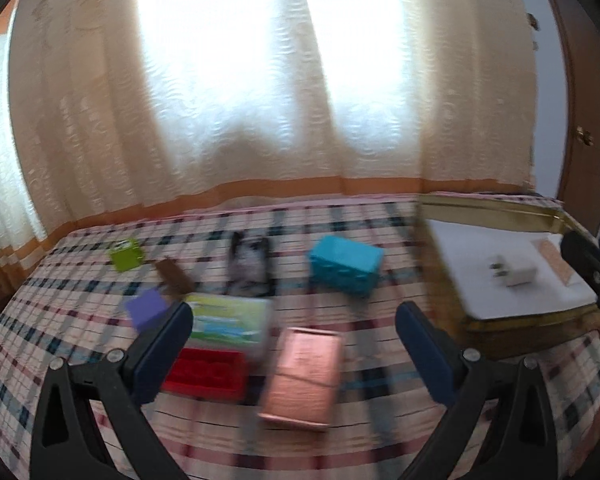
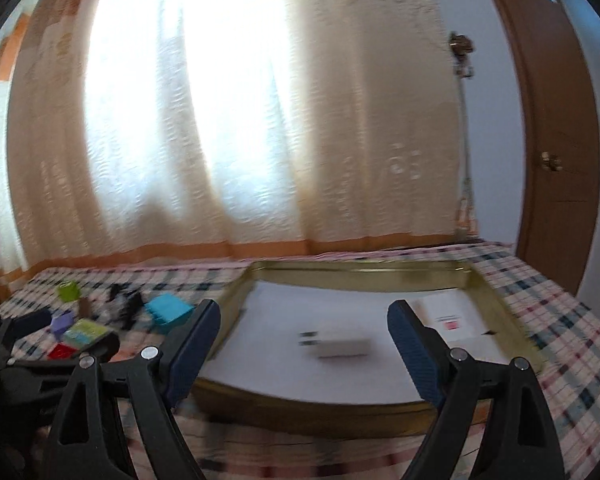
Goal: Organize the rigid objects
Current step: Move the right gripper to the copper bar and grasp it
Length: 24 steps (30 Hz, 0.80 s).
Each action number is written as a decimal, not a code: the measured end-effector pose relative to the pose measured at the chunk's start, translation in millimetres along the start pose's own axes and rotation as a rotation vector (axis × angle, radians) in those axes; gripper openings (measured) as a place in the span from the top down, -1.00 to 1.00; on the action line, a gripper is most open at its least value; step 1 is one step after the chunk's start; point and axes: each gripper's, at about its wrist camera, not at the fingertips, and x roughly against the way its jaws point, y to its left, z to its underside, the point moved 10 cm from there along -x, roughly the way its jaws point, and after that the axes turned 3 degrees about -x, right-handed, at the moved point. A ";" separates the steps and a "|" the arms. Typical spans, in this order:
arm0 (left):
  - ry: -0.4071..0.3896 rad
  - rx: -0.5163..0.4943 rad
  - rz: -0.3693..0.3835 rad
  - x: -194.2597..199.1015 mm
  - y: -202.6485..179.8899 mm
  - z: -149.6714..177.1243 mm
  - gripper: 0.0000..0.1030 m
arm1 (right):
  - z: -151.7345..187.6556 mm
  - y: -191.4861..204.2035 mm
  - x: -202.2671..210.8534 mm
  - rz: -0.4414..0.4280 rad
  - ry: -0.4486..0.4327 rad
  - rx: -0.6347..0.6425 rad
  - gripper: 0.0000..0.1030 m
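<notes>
White charger point(image 2: 342, 347) loose in gold tray point(image 2: 360, 269); both tongs point(image 1: 294, 322) point(image 2: 304, 320) apart, empty.

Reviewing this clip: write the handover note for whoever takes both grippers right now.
Left gripper: open, empty, over the loose items.
Right gripper: open, empty, facing the gold tray.
In the tray: white charger on the white liner.
Still on the plaid cloth: teal box, pink box, red block, purple cube, green cube, colourful pack, black item.
Left: tray the rest.
</notes>
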 end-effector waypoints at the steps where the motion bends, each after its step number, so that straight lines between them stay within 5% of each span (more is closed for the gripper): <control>1: 0.003 0.006 -0.007 -0.7 7.5 1.5 -0.99 | 2.2 7.9 -0.2 -0.015 0.010 0.005 -0.70; 15: 0.072 0.176 -0.165 -21.3 138.0 17.8 -0.99 | 45.8 117.4 -22.5 -0.216 0.247 0.050 -0.69; 24: 0.113 0.236 -0.188 -26.3 166.1 25.0 -0.99 | 78.8 173.0 -39.0 -0.258 0.410 0.122 -0.69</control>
